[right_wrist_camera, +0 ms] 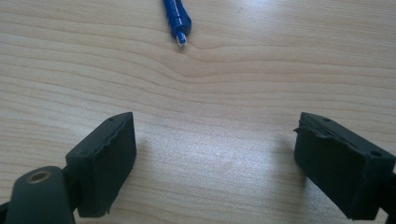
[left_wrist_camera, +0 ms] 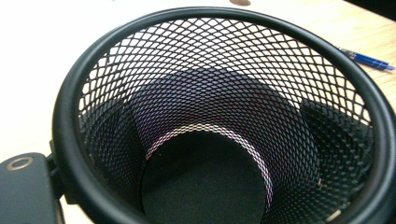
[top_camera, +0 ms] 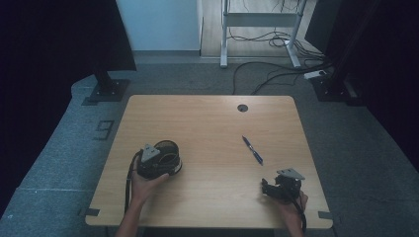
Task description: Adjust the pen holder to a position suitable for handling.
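Left gripper (top_camera: 157, 165), lower left of the high view, grips the black mesh cup (top_camera: 168, 150) by its rim — right gripper (top_camera: 276, 187) spread wide, blue pen (top_camera: 252, 150) just above it.

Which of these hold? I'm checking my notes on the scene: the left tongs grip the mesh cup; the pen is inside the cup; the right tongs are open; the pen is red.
1. The left tongs grip the mesh cup: true, at its rim.
2. The pen is inside the cup: false, it lies on the table.
3. The right tongs are open: true, nothing between them.
4. The pen is red: false, blue.
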A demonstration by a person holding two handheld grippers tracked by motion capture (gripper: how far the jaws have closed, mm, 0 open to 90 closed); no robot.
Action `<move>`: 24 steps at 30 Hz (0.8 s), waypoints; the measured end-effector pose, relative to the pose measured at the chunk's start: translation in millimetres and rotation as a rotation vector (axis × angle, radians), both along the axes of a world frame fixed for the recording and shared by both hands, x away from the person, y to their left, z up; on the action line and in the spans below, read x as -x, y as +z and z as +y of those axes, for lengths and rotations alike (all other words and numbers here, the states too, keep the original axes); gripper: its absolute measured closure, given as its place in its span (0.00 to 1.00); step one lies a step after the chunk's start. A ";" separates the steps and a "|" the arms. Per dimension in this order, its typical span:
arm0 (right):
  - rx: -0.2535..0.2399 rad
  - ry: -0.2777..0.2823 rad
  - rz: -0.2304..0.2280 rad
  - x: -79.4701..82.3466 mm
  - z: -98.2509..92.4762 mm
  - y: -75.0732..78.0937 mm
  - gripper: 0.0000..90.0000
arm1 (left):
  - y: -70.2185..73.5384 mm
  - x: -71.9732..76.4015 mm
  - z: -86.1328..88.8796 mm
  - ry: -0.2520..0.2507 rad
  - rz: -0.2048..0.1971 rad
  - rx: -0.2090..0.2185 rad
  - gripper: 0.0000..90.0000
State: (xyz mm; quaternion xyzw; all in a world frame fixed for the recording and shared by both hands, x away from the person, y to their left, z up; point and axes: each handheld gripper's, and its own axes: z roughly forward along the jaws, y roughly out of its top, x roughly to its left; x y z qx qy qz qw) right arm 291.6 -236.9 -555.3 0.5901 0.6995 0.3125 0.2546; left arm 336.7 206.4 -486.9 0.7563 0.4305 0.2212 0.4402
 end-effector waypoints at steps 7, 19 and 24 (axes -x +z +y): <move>0.000 -0.002 0.000 -0.2 -0.1 0.0 0.13 | 8.1 0.1 -10.0 -0.021 -0.006 0.014 0.12; -0.001 -0.003 0.000 -0.3 0.0 0.0 0.14 | 15.5 -2.7 -36.9 -0.059 -0.009 0.007 0.12; -0.001 -0.003 0.000 -0.3 0.0 0.0 0.14 | 16.0 -4.0 -45.8 -0.071 -0.006 0.007 0.12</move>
